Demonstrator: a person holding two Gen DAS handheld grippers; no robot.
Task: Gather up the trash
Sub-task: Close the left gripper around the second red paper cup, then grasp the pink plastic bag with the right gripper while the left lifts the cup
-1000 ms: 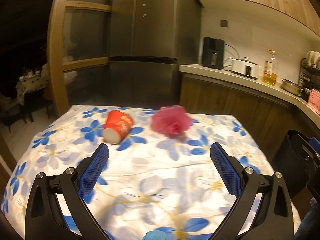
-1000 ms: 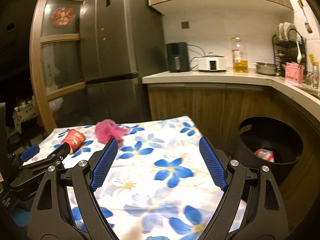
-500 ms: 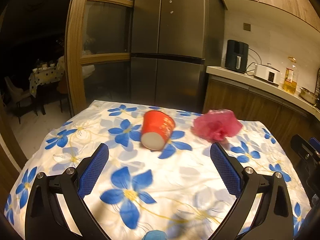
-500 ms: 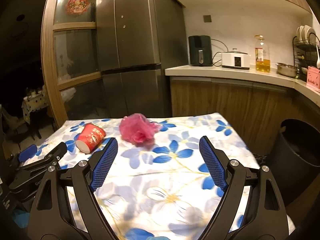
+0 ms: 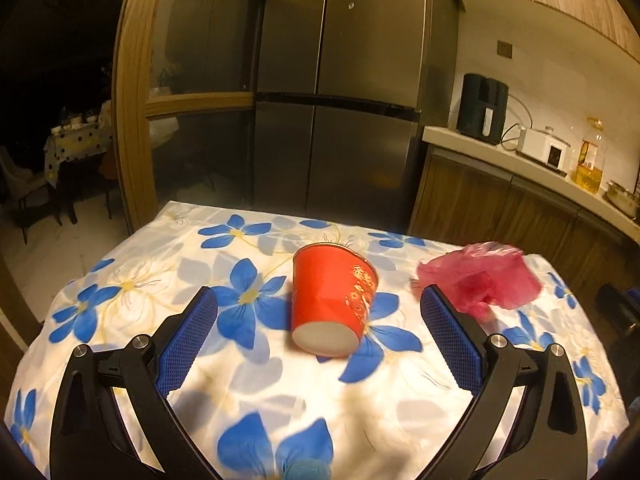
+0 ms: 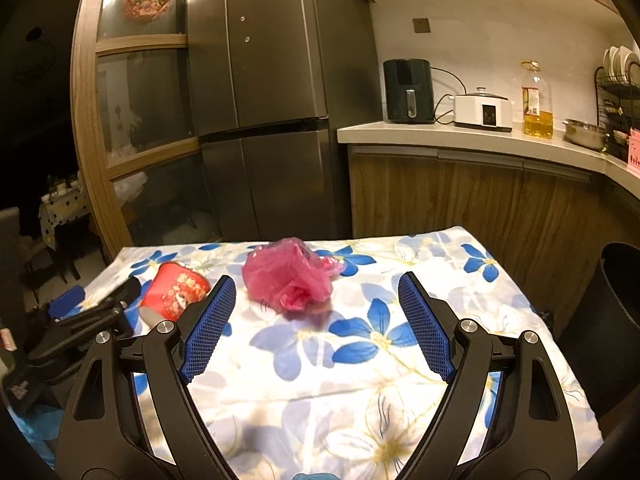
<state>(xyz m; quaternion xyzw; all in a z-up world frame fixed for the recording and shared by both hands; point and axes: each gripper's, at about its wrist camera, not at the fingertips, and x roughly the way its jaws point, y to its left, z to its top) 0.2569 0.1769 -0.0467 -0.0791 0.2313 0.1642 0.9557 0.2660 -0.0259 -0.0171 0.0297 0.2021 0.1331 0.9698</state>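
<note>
left tool (image 5: 318, 320): jaws stood wide apart, nothing between the pads; pointed shallowly down over the near edge of the surface (image 5: 260, 404).
right tool (image 6: 316, 320): jaws equally wide apart, empty; same shallow downward tilt, near edge.
red cup (image 5: 332, 296): lay on its side mid-surface, straight ahead of the left tool and centred in its gap but short of the pads; long axis ran near-to-far, white base toward the tool, open mouth toward the far edge.
pink bag (image 6: 290, 276): crumpled, mid-surface, ahead of the right tool and a little left of its centre line; beside the cup, apart from it.
nearer hand: left for the cup, right for the bag, by my read.
bin (image 6: 604, 320): dark, on the floor off the surface's right edge; likely drop point.
</note>
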